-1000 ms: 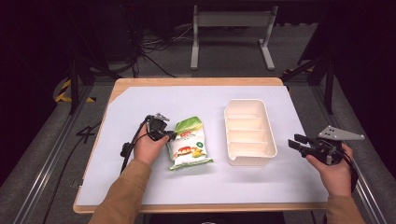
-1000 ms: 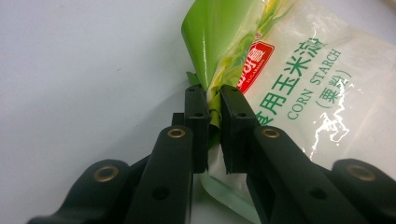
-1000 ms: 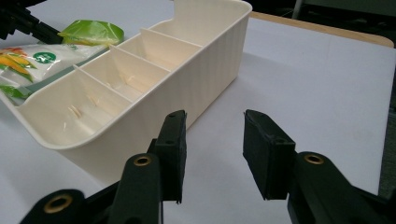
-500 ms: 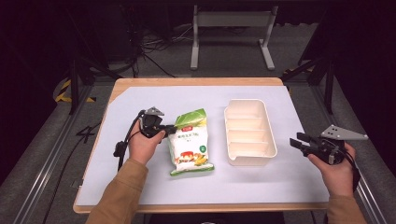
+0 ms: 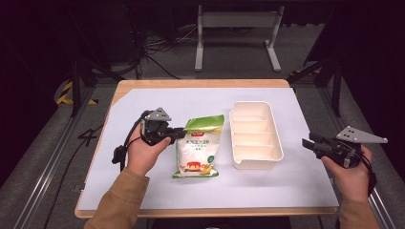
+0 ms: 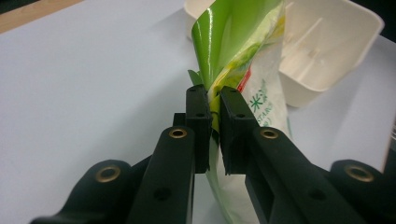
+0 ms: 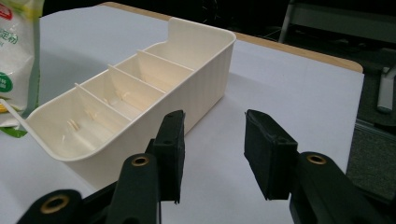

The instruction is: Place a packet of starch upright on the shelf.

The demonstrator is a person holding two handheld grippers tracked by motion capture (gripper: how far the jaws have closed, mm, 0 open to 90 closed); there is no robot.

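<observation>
left hand comes in from the bottom left of the high view, holding the left gripper over the white-covered surface. left gripper is clamped on the snack bag, jaws pinching the left edge of its green top section; the left gripper view shows the two black jaws nearly together with the bag film squeezed between them, green top standing up and twisted above the pinch. the bag's lower part, white with a green strip at the bottom, lies flat on the surface, just left of the cream divided tray, close to it; can't tell if they touch. tray sits right of centre, long axis running away from the person, four compartments across its length, all look bare inside. right hand is near the right edge of the surface, well apart from the tray. right gripper is held level, pointing left toward the tray's near right corner, jaws spread apart with nothing between them; the right gripper view shows a clear gap with bare surface behind it.
</observation>
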